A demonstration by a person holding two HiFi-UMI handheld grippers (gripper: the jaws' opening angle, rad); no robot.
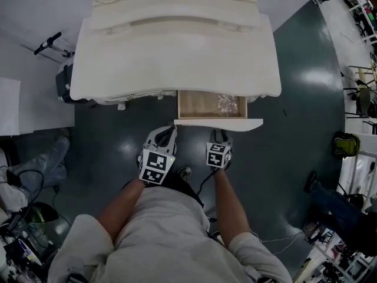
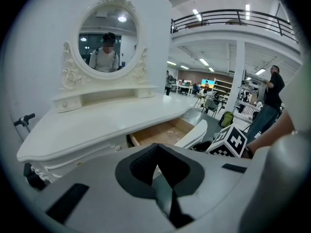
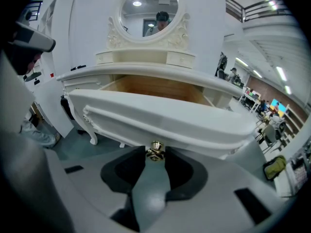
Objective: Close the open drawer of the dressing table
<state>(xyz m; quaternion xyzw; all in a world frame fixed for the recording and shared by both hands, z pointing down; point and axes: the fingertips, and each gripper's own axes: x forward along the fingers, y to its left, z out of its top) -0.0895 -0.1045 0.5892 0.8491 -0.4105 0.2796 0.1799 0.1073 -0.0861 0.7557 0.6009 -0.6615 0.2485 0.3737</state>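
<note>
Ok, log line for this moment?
white wooden drawer: open | right gripper: shut on round brass knob | left gripper: shut, empty

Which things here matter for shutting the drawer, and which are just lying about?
For the job:
drawer
knob
dressing table
right claw, closed on the knob

Lying about:
scooter
backpack
clear wrap inside the drawer

Open workshop hall, mezzanine (image 2: 233,21), desks (image 2: 187,87), shelves (image 2: 221,85)
</note>
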